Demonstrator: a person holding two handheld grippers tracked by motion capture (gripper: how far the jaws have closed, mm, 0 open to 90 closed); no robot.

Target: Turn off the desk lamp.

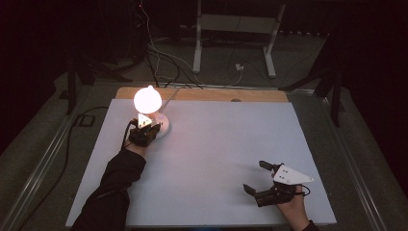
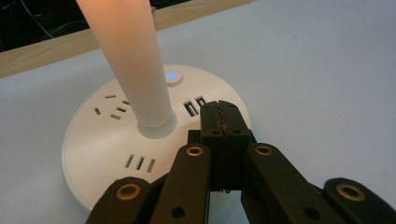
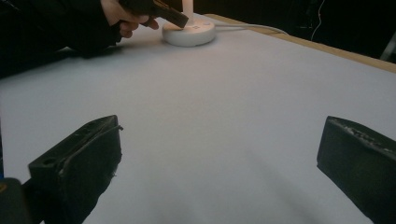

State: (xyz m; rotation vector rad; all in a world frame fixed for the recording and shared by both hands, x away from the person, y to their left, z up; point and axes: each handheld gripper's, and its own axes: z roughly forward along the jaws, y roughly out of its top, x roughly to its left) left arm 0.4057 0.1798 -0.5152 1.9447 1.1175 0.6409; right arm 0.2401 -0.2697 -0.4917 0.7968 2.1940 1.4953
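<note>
A small table lamp is lit, its round bulb [image 1: 147,99] glowing on a white stem [image 2: 135,56]. Its round white base [image 2: 93,154] carries socket slots, two USB ports and a blue-lit button [image 2: 172,76]. My left gripper [image 2: 223,119] is shut with nothing between its jaws, and its tips sit over the base just behind the USB ports, short of the button. In the high view the left gripper [image 1: 146,130] is at the lamp base [image 1: 162,127]. My right gripper [image 1: 255,176] stands wide open over bare table at the front right, far from the lamp base [image 3: 189,32].
The white table sheet [image 1: 216,144] lies on a wooden board [image 1: 202,94]. The lamp's cable [image 3: 252,27] runs off the back edge. Behind the table are floor cables [image 1: 163,62] and a white stand [image 1: 235,29]. The room is dark.
</note>
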